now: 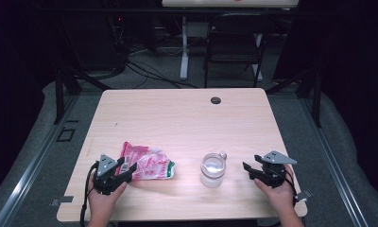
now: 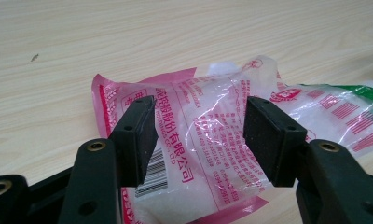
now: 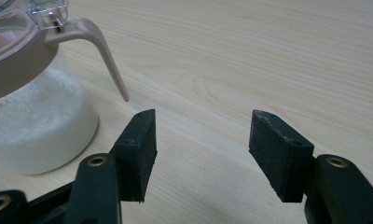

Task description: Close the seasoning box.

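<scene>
Left claw (image 2: 198, 135) spread over pink bag (image 2: 208, 140) near surface (image 1: 177, 113) front edge, not pinching; right claw (image 3: 201, 149) spread, empty, just beside jar (image 3: 31, 116)

A lab — dark curtains, floor cables (image 1: 144, 71), lone wooden table (image 1: 177, 118).

left gripper (image 1: 122, 169): black body, grey three-cornered plate on top, black cable trailing behind
right gripper (image 1: 247, 170): black, grey plate
pads (image 3: 139, 142): black rectangular blocks, brass-ringed screws below
</scene>
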### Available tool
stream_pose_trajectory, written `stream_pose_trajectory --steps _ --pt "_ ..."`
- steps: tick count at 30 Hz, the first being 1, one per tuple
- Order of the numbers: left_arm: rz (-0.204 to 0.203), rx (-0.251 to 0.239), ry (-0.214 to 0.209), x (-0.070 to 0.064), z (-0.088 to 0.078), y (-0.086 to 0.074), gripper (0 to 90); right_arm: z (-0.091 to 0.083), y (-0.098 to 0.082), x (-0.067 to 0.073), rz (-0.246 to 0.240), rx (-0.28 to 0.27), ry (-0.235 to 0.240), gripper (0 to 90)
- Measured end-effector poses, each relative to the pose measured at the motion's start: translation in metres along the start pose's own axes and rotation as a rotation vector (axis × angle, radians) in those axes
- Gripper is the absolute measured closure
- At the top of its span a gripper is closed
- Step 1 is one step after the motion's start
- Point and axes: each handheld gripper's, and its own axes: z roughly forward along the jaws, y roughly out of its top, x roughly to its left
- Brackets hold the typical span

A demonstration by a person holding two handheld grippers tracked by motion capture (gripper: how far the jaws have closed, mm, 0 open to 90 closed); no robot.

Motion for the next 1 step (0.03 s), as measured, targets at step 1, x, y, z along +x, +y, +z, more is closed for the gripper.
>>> stream_pose_trajectory --steps 1 --pt "0.0 0.0 0.0 0.0 0.0 0.0 43.9 -0.0008 0.0 -0.0008 -0.002 -0.005 -0.003 40.9"
